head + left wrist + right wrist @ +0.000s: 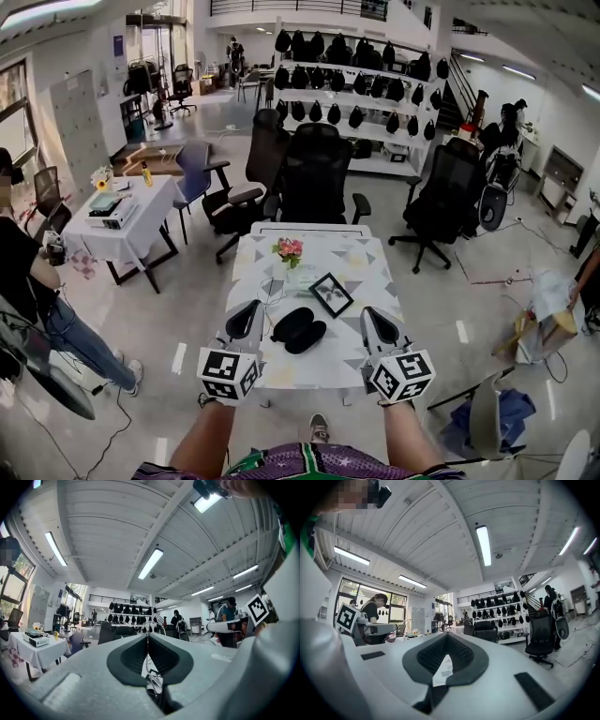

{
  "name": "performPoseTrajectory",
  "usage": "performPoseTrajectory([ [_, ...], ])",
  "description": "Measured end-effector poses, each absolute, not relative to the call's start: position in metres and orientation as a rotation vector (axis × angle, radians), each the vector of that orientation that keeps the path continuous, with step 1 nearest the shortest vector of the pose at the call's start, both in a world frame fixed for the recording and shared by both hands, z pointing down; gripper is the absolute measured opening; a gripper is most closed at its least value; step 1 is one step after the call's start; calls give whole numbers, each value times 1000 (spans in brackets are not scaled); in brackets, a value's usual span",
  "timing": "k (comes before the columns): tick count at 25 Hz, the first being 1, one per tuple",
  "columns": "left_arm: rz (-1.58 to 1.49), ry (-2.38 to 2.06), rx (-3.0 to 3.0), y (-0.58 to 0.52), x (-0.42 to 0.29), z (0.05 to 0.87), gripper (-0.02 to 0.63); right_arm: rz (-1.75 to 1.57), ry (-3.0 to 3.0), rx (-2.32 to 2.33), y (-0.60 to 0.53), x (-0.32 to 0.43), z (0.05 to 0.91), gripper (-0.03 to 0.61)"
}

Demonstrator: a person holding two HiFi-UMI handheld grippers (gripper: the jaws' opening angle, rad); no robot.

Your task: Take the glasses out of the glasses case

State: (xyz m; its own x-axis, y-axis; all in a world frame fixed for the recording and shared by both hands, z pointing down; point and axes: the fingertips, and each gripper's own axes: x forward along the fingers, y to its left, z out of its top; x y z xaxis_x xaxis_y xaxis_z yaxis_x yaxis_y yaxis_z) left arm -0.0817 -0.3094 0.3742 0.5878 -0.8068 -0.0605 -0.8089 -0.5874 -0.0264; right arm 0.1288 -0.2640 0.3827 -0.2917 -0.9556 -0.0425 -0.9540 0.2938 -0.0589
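Note:
A black glasses case [298, 330] lies on the patterned white table [356, 258], near its front middle. It looks like two dark oval halves side by side; I cannot make out glasses in it. My left gripper [246, 319] hovers just left of the case, jaws together and holding nothing. My right gripper [380, 328] hangs to the right of the case, also shut and empty. Both gripper views look level across the room, so the case is hidden there. The left gripper [147, 641] and right gripper [448, 637] show their dark pads meeting at the tips.
Behind the case stand a framed picture [331, 294], a vase of pink flowers [289, 253] and a thin clear item [270, 291]. Office chairs [314, 173] crowd the table's far side. A person [28, 281] stands at the left by a second table [122, 225].

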Motion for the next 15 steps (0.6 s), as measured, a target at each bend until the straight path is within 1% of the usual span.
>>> performPoseTrajectory([
  [15,73,1403,-2747,-310,-78,371,21,-31,2477,-1856,-265,133,387,0],
])
